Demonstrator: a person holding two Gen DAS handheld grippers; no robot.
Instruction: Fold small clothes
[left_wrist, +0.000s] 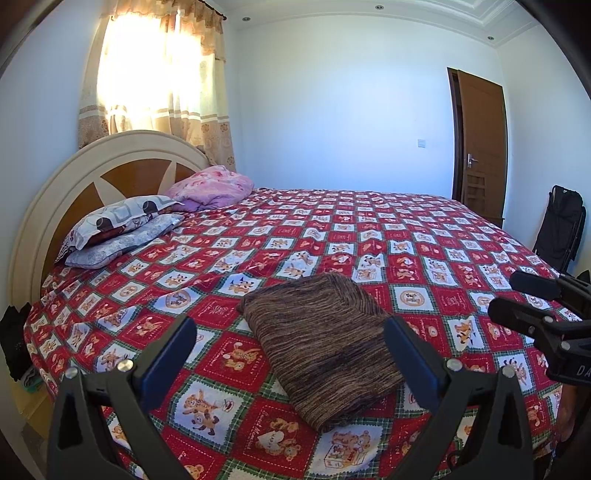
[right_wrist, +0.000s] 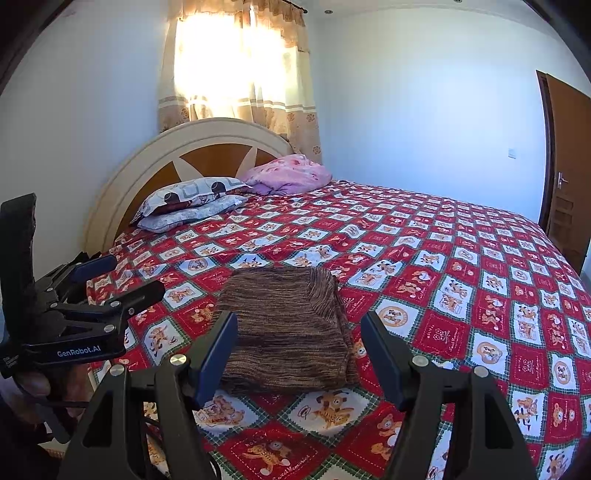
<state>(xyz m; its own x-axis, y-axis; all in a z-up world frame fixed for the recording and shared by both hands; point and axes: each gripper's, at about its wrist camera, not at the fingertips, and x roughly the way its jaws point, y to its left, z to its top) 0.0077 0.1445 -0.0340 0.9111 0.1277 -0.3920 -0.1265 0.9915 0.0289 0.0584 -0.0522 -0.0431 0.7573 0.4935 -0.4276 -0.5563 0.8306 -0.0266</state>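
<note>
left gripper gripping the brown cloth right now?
No: the left gripper is open and empty, its fingers apart above the folded brown cloth.

Folded brown striped garment (left_wrist: 325, 347) on bedspread (left_wrist: 443, 258)

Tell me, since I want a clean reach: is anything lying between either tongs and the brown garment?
Nothing visible. The brown garment lies folded on the bedspread straight ahead of the open left tongs and right tongs; only bare bedspread lies between.

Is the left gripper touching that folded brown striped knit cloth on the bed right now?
Apart. In the right wrist view, the left gripper hangs open off to the side, with red patterned bedspread showing between it and the folded brown striped knit cloth.
</note>
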